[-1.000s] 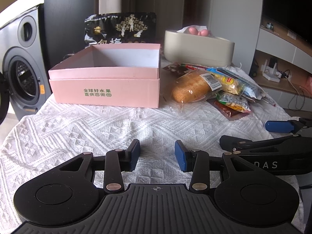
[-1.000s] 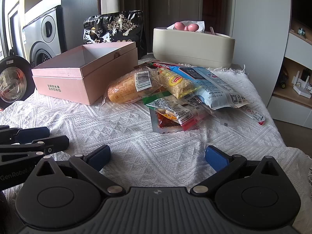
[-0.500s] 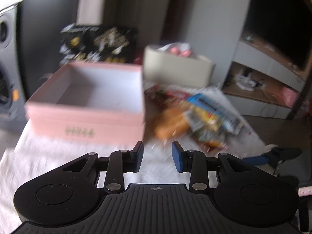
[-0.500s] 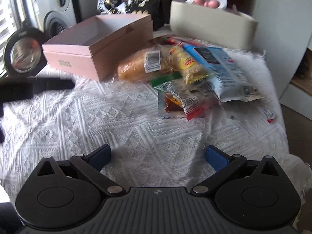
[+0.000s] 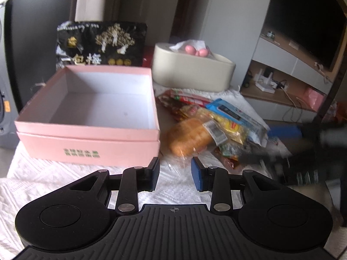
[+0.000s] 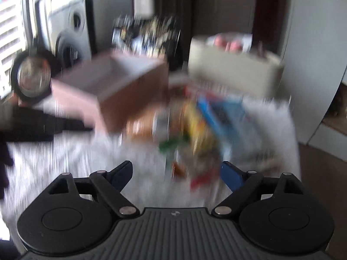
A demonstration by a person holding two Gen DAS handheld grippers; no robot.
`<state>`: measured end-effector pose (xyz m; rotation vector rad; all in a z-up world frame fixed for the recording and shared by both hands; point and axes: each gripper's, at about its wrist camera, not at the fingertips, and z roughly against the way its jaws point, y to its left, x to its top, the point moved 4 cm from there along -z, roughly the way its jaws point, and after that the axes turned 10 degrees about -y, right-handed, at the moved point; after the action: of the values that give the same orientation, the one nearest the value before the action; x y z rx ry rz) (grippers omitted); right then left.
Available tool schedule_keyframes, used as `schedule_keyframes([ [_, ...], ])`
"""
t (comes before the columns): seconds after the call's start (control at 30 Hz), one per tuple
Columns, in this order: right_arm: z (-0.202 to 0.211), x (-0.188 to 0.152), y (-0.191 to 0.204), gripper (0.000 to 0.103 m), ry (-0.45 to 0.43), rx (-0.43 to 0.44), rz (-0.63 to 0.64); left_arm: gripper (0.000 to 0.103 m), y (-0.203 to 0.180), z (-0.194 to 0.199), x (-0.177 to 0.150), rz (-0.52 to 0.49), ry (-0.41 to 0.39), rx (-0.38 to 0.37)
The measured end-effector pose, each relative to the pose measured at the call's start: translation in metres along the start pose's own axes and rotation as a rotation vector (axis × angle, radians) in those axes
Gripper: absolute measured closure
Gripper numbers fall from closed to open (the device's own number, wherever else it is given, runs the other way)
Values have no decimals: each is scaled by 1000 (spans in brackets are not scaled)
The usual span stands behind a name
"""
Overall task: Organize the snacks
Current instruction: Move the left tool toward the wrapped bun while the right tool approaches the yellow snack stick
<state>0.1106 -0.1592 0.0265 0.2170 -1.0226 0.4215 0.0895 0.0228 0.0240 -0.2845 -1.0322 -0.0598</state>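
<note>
An empty pink box point(image 5: 91, 117) stands open on the white tablecloth; it also shows blurred in the right wrist view point(image 6: 121, 91). To its right lies a pile of snacks: a wrapped bread roll point(image 5: 190, 138), a yellow packet point(image 5: 229, 127) and a blue packet point(image 5: 236, 117). The pile is blurred in the right wrist view point(image 6: 195, 130). My left gripper point(image 5: 175, 173) is open and empty, in front of the box and the roll. My right gripper point(image 6: 176, 174) is wide open and empty, near the front of the pile; it shows blurred in the left wrist view point(image 5: 303, 162).
A beige tissue box point(image 5: 193, 71) with pink knobs and a black snack bag point(image 5: 102, 45) stand at the back. A washing machine point(image 6: 71, 34) is at the left. The table edge drops off on the right, with shelves point(image 5: 288, 86) beyond.
Both grippers have risen and moved forward toward the box and snacks. The right gripper is moving fast, its view blurred. The left jaws are slightly narrower than one second ago.
</note>
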Motion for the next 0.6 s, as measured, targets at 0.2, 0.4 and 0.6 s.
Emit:
schedule_keyframes([
  [0.2,-41,36,18,17,-83,45,70,66,-5,-15,-7,30,52,-38],
  [0.4,-106,69,16,67,-30,69,84,66,-12,-33,-13,54,117,-86],
  [0.6,-121,57,-8,76,89,75,21,66,-11,-47,-15,116,145,-123],
])
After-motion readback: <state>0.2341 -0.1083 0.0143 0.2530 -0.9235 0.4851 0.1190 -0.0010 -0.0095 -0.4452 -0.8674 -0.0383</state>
